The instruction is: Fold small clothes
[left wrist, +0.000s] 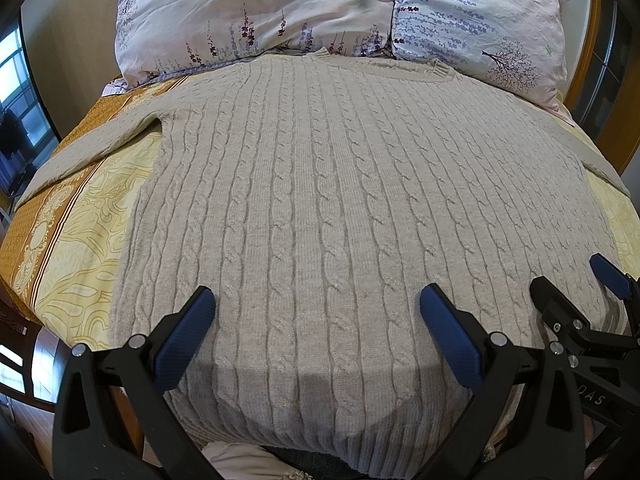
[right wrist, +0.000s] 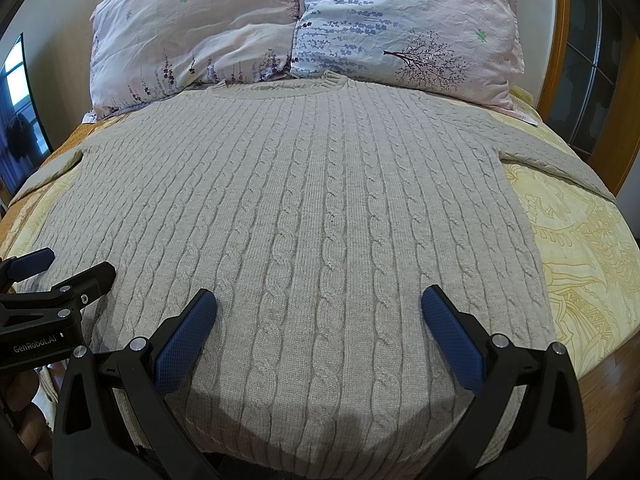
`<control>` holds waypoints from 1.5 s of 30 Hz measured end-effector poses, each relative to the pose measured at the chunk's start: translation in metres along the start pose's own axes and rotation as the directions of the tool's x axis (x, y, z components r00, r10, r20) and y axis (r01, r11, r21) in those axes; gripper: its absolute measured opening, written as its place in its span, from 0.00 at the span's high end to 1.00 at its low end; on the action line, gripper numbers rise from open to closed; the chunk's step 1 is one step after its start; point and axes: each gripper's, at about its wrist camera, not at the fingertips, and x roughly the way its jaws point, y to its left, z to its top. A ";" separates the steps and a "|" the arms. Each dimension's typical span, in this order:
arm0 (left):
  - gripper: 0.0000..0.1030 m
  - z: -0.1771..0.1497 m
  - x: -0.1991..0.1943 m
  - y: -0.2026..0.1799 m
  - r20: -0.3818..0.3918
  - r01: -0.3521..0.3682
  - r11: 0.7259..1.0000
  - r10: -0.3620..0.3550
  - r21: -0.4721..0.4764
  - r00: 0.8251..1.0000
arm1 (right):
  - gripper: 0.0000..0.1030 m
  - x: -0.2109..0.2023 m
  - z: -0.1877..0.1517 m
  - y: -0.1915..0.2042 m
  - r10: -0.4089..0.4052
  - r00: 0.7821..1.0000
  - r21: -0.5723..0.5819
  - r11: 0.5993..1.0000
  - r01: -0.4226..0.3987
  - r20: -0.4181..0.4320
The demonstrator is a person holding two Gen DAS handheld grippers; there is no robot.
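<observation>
A beige cable-knit sweater point(left wrist: 320, 200) lies flat on the bed, collar toward the pillows, sleeves spread to both sides; it also shows in the right wrist view point(right wrist: 312, 208). My left gripper point(left wrist: 318, 304) is open and empty, hovering above the sweater's lower part near the hem. My right gripper point(right wrist: 319, 306) is open and empty too, beside it over the hem. In the left wrist view the right gripper point(left wrist: 568, 280) shows at the right edge. In the right wrist view the left gripper point(right wrist: 68, 264) shows at the left edge.
Two floral pillows point(left wrist: 256, 12) point(right wrist: 404, 20) rest at the head of the bed. A yellow and orange patterned sheet point(left wrist: 76, 248) point(right wrist: 580, 264) covers the bed. A wooden headboard point(right wrist: 560, 40) stands at right. A window point(left wrist: 16, 92) is at far left.
</observation>
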 end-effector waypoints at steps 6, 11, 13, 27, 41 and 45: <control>0.02 0.000 0.000 0.000 0.000 0.000 1.000 0.000 0.000 1.000 | 0.01 0.000 0.000 0.000 0.000 1.000 0.000 1.000 0.000 0.000; 0.02 0.000 0.000 0.000 -0.001 0.000 1.000 0.000 0.000 1.000 | 0.01 0.000 0.000 0.000 0.000 1.000 0.000 1.000 0.000 0.001; 0.02 0.000 0.000 0.000 -0.001 0.000 1.000 0.000 0.000 1.000 | 0.01 -0.001 0.000 -0.001 0.000 1.000 0.000 1.000 0.000 -0.001; 0.02 0.007 0.003 -0.002 -0.034 0.002 1.000 -0.002 0.004 0.999 | 0.01 0.003 0.008 -0.003 0.046 0.997 -0.065 0.997 -0.050 -0.054; 0.02 0.030 0.013 -0.001 0.005 0.048 0.995 -0.048 0.084 0.999 | 0.01 0.007 0.057 -0.080 0.179 0.984 0.128 0.976 -0.177 -0.004; 0.02 0.048 0.015 0.004 0.018 0.097 0.991 -0.099 0.087 0.995 | 0.03 0.020 0.081 -0.168 0.199 0.979 0.423 0.885 -0.195 0.037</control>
